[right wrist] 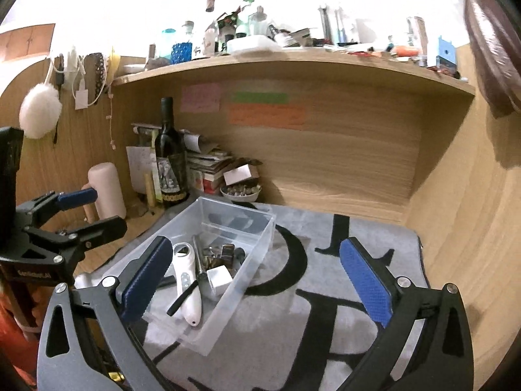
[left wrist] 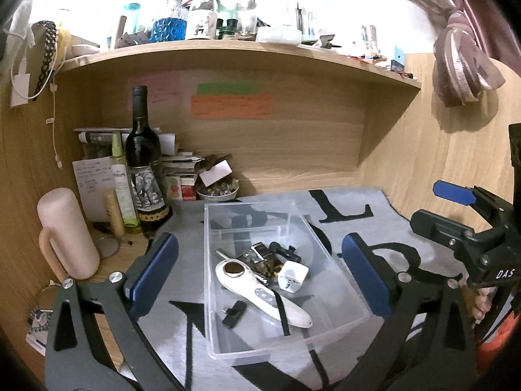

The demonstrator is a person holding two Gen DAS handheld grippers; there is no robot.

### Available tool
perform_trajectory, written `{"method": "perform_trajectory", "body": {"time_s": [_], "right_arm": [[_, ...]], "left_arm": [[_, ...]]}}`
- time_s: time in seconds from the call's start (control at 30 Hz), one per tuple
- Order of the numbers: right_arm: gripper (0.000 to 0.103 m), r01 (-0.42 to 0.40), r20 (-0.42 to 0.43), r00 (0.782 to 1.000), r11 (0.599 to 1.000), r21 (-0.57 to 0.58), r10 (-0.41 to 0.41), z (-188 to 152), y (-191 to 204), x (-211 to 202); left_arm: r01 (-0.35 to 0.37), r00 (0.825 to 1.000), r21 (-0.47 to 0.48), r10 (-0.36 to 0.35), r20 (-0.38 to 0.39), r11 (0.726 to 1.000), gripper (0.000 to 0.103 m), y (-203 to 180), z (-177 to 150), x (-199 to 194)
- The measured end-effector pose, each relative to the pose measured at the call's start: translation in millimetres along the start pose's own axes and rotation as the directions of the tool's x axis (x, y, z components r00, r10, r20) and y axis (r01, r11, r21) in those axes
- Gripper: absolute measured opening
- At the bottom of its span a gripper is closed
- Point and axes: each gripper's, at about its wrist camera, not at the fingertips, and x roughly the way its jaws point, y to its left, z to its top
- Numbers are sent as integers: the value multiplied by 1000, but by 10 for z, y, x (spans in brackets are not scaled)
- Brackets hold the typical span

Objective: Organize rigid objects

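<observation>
**Two wide-spread grippers above a clear bin of small objects**

Both grippers point forward and slightly downward over a grey mat (right wrist: 293, 309) with large black letters on a wooden tabletop (left wrist: 110, 260). The left gripper (left wrist: 260, 280) has its jaws spread wide, empty, framing a clear plastic bin (left wrist: 342, 293) that sits on the mat. The right gripper (right wrist: 257, 283) is equally wide and empty, with the bin beside its left jaw. Inside the bin lie a white handheld device (left wrist: 260, 296), a white cube charger (left wrist: 293, 277), a small black adapter (left wrist: 234, 313) and dark metal pieces. A wine bottle (left wrist: 143, 159) stands behind, at left.
</observation>
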Motion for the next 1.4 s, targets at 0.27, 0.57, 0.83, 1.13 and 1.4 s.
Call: {"method": "perform_trajectory", "body": {"time_s": [0.27,0.57,0.83,1.13,1.4], "right_arm": [[103,3,0,1000,999,40,-3,-104,-95,-43],[103,1,-9,1000,998,55,0,-141,-158,-7],[103,-5,-9,1000,999,51,5,-128,-128,7],[103,-10,-12,1000,999,41,10,-116,-108,25],[103,-9,-10,1000,999,42,10,-117,-103,24]], "left_arm": [[15,1000,-11,-15,9,1000,102,-73,-76,59],[8,1000,8,-8,24,1000,102,-85,-47,91],[10,1000,6,-10,24,1000,102,-84,-42,93],[12,1000,5,-12,26,1000,102,-81,-26,95],[13,1000,3,-14,27,1000,102,-83,-25,91]]}}
